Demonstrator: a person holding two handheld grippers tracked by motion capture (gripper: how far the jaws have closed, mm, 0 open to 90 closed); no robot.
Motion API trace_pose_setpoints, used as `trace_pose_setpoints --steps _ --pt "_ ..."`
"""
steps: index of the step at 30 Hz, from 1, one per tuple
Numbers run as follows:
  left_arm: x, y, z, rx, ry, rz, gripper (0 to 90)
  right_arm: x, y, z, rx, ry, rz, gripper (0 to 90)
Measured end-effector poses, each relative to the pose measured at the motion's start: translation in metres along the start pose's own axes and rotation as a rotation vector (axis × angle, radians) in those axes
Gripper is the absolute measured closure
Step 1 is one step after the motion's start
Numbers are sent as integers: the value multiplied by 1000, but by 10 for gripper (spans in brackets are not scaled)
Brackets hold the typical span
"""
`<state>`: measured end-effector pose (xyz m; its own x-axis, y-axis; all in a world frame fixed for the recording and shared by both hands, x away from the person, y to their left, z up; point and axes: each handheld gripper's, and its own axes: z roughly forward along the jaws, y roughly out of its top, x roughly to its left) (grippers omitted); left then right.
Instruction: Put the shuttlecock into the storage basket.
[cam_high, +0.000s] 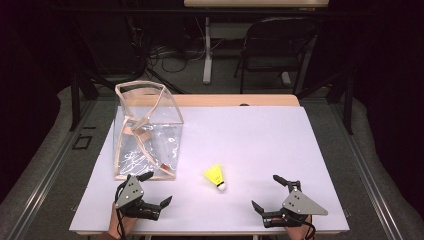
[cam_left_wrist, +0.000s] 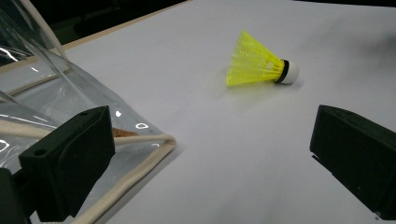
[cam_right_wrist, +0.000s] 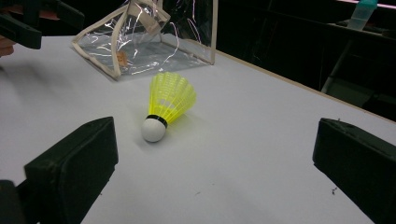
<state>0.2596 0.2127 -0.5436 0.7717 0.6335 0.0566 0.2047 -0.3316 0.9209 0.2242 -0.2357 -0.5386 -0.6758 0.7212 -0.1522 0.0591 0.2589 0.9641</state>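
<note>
A yellow shuttlecock (cam_high: 215, 176) with a white cork lies on its side on the white table top, between my two grippers. A clear plastic bag (cam_high: 147, 130) with beige trim stands at the left, its mouth open upward. My left gripper (cam_high: 160, 188) is open just in front of the bag's near corner, with nothing between its jaws. My right gripper (cam_high: 265, 191) is open near the front edge, to the right of the shuttlecock. In the left gripper view the shuttlecock (cam_left_wrist: 257, 65) lies ahead, the bag (cam_left_wrist: 46, 107) at left. In the right gripper view the shuttlecock (cam_right_wrist: 170, 100) lies ahead, cork toward me.
The white sheet (cam_high: 260, 130) covers most of the wooden table. A folding chair (cam_high: 280, 45) and cables stand on the floor beyond the far edge. The other gripper (cam_right_wrist: 28, 18) shows at the top left of the right gripper view, near the bag (cam_right_wrist: 144, 42).
</note>
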Motion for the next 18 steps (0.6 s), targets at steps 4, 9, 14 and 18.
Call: trace_pose_setpoints --steps 4,9,14,18 --pt "0 3 4 3 -13 7 0 0 0 0 4 3 3 0" --pt "0 7 10 11 -23 12 0 -1 -1 1 6 5 6 0" --pt "-1 12 16 23 -40 28 0 0 0 1 10 5 2 0" --pt "-1 14 21 23 -48 35 0 0 0 1 9 6 2 0"
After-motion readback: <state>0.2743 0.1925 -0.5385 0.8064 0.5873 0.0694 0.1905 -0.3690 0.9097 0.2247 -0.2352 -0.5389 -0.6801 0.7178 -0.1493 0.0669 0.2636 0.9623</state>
